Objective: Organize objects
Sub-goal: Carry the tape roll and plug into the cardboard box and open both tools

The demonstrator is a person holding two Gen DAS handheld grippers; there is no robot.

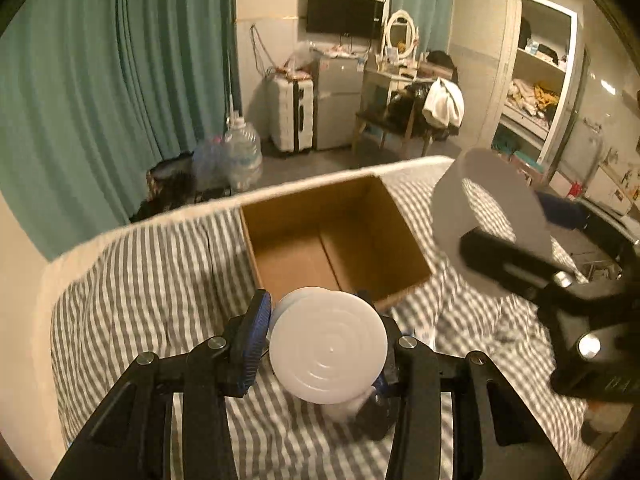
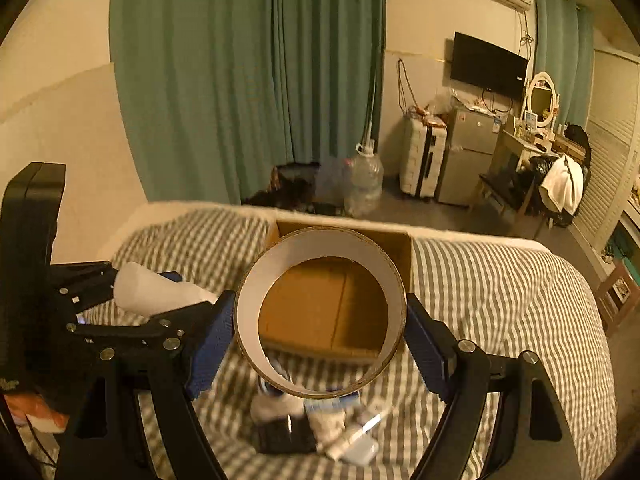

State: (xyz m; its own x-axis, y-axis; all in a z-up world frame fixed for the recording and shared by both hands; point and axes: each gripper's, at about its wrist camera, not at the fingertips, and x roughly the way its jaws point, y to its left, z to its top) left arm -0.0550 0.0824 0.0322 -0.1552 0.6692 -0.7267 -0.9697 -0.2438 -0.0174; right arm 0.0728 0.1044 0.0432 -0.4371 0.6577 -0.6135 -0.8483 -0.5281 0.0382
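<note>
Both grippers are up over the bed, and each one has something in it. The left gripper (image 1: 320, 344) pinches a white plastic spool (image 1: 328, 346) between its ribbed blue pads (image 1: 256, 340); the smooth round disc end with moulded concentric rings faces the camera. Just ahead of its fingertips sits the cardboard box (image 1: 332, 236), open-topped, matte brown, flaps meeting along a seam on its floor. It rests on the bedsheet (image 1: 132, 280), soft cloth in grey and white stripes, rumpled.

The right gripper (image 2: 320, 320) clamps a wide tape roll (image 2: 320, 312), a hollow ring with a white inner wall and a thin brown cardboard rim, blue pads (image 2: 212, 344) pressing its two sides. Looking straight through the ring, the box floor (image 2: 324, 308) shows beyond it.

From the left wrist, the roll (image 1: 490, 208) appears off to the right and higher, grey-white outside, blurred, with striped cloth visible through its hole. Only the right wrist shows the small clutter (image 2: 320, 420) below its fingers: a dark flat item, white pieces, something blue and white, all too smeared to name. That view also catches the left gripper (image 2: 132, 304) to its left, the white spool (image 2: 148, 290) side-on between dark links.
</note>
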